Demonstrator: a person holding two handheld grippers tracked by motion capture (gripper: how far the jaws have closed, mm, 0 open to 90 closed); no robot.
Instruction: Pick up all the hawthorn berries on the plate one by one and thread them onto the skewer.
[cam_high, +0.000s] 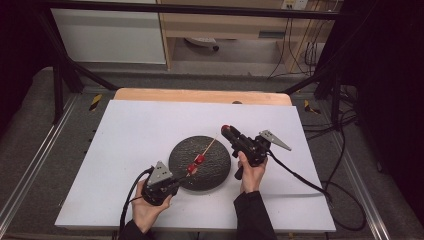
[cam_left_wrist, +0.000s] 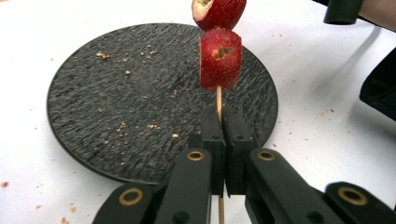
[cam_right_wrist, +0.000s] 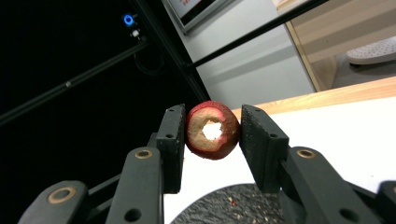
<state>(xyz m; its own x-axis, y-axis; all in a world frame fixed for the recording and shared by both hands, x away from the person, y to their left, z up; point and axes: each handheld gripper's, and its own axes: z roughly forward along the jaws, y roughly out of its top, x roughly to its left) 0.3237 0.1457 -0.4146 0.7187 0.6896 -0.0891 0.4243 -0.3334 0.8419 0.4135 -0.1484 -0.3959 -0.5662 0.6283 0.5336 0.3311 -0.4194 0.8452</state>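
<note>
Left gripper (cam_high: 176, 181), lower centre of high view, jaws clamped tight on wooden skewer (cam_left_wrist: 218, 100). Right gripper (cam_high: 227, 131), right of centre, jaws pinching cored red fruit (cam_right_wrist: 213, 130). White table (cam_high: 130, 135) across frame. Black round plate (cam_high: 212, 170) at centre, crumbs on it. Skewer slants above plate, two red fruit pieces (cam_left_wrist: 220, 58) threaded on it.

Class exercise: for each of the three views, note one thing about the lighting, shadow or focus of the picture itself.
High view: the white table is evenly lit, the room's edges fall into darkness. Left gripper view: the skewer and its red fruit pieces are sharp, the jaws cast soft shadows. Right gripper view: the cored fruit piece is sharp, its hole glares white against a dark background.
</note>
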